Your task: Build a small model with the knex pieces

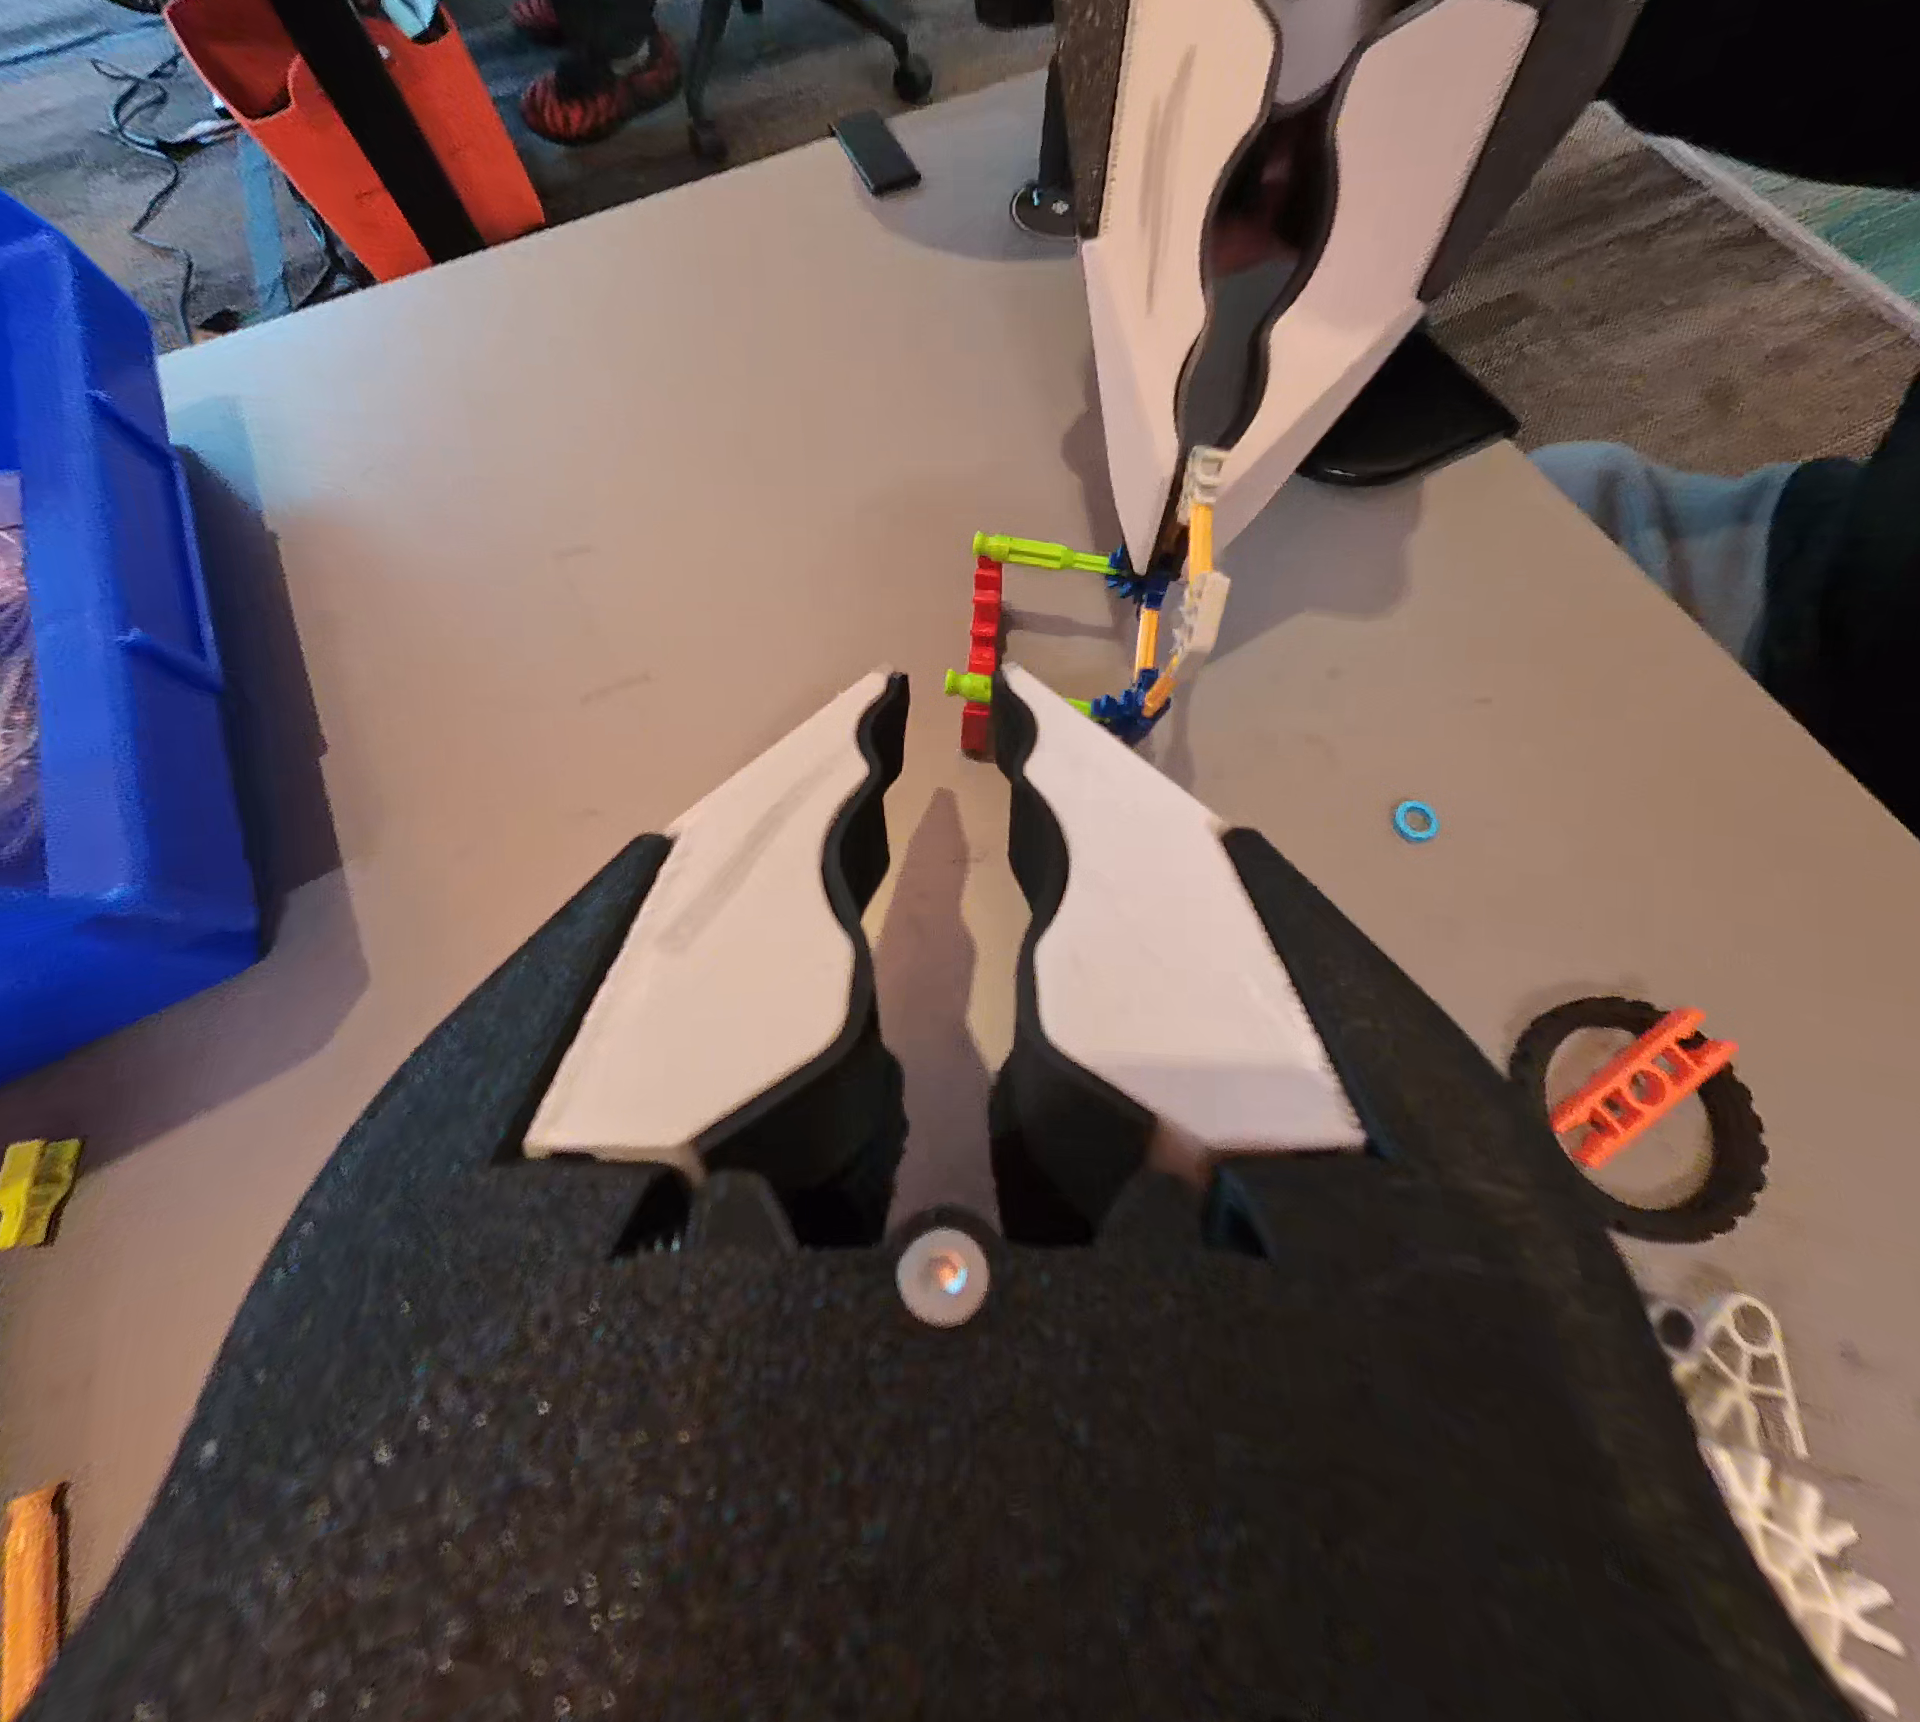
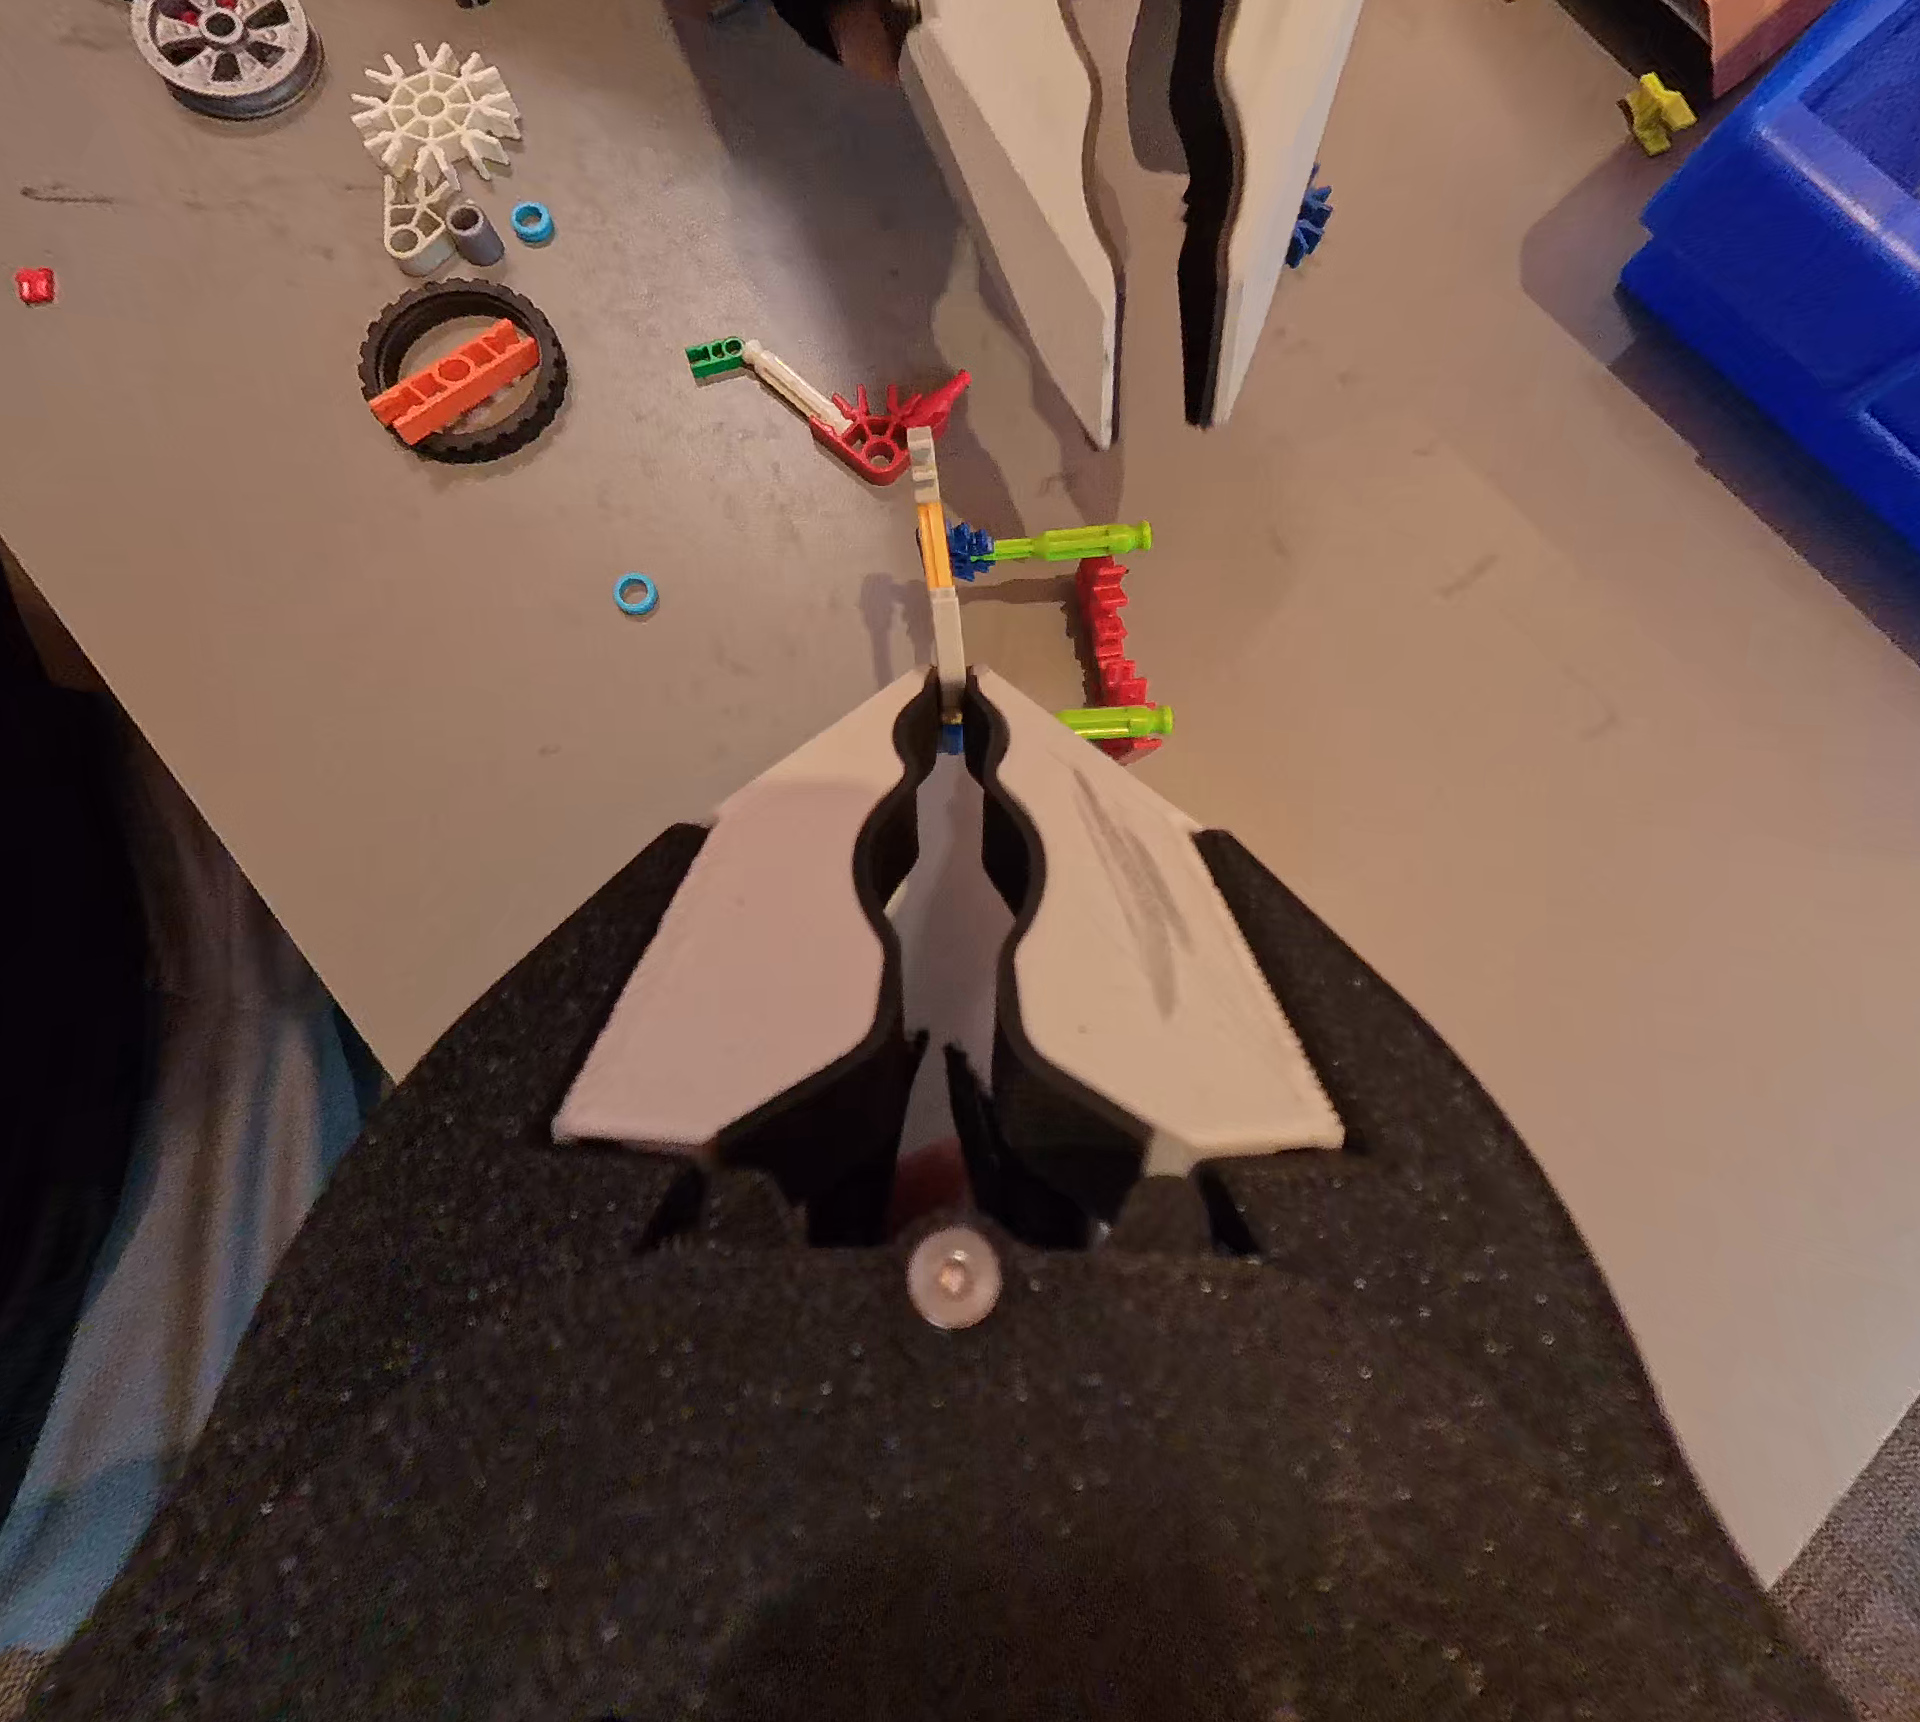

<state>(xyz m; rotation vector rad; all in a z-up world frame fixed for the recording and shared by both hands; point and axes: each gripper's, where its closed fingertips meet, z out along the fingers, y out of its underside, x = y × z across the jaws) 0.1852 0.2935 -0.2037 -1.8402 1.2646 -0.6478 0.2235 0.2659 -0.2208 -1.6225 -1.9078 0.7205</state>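
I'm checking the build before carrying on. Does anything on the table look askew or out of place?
Yes. The red toothed bar lies loose beside the two green rods, not joined to them. An orange connector sits wedged across a black tyre. The right tool pinches the grey-and-yellow rod; the left tool is open.

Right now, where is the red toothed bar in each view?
Left wrist view: red toothed bar stands upright at centre, just beyond the left gripper tips.
Right wrist view: it lies right of centre, beside the right gripper.
Shared landmark: the blue bin.
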